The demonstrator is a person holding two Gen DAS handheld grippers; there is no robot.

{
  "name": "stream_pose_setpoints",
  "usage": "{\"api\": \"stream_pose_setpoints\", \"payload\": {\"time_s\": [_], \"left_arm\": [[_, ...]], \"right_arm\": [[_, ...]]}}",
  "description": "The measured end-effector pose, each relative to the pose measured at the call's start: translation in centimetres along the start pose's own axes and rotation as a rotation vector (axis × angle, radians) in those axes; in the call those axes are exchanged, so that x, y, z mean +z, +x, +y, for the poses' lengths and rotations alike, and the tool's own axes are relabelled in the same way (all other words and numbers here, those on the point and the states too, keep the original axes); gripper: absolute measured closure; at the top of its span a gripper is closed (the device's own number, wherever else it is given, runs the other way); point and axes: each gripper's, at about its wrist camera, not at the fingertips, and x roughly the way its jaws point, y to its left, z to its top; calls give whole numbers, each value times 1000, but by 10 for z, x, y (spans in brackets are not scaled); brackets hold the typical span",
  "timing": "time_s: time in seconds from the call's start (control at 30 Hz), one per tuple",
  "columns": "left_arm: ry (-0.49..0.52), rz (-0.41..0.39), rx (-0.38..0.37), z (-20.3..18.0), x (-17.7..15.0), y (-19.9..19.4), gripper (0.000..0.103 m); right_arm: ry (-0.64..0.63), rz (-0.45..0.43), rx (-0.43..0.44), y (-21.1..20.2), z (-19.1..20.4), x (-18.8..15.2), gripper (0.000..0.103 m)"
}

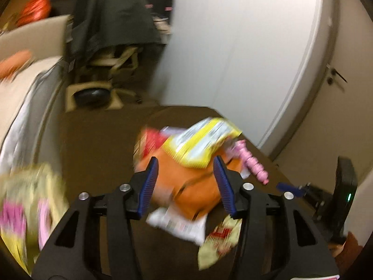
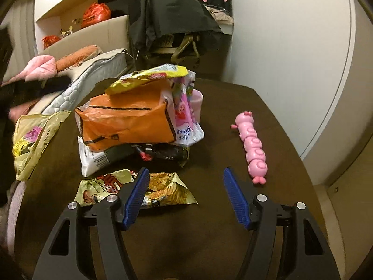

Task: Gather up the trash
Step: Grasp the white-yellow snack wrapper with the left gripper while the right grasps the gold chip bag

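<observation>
Both jaws are standing wide and empty; the wrappers [image 2: 130, 119] mid-worktop are looking light, crinkly, slippery, best pinched at a flat edge.

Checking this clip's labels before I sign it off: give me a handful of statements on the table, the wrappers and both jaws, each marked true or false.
1. The right gripper has its jaws open with nothing between them. True.
2. The pink caterpillar toy lies on top of the wrapper pile. False: it lies apart, alone on the brown table.
3. An orange bag sits in the pile with a yellow packet above it. True.
4. The left gripper is clamped on the orange bag. False: its jaws stand open, pads clear of it.
5. The table is white. False: it is dark brown.
</observation>
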Motion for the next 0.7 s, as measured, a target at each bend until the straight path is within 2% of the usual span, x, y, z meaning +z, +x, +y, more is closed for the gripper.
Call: {"api": "stream_pose_setpoints", "payload": {"time_s": [0.13, 0.23, 0.33, 0.43, 0.47, 0.53, 0.6, 0.63, 0.7], "left_arm": [[83, 25, 6, -8, 31, 40, 55], [132, 84, 35, -10, 42, 80, 55], [131, 172, 11, -6, 40, 106, 55], [138, 222, 6, -6, 29, 114, 55], [139, 260, 17, -6, 21, 116, 59], [144, 284, 29, -9, 7, 115, 70], [157, 268, 64, -12, -3, 109, 76], [153, 257, 67, -13, -4, 106, 92], [107, 237, 57, -11, -4, 96, 96]], "right_arm": [[16, 1, 15, 4, -6, -7, 41], [36, 5, 30, 5, -13, -11, 41], [45, 16, 33, 5, -18, -13, 41], [53, 15, 31, 4, -24, -16, 41], [60, 16, 33, 4, -25, -17, 41], [75, 23, 43, 6, -27, -18, 41], [92, 30, 59, 8, -26, -19, 41], [96, 32, 63, 9, -25, -19, 41], [103, 33, 70, 9, -23, -19, 41]]}}
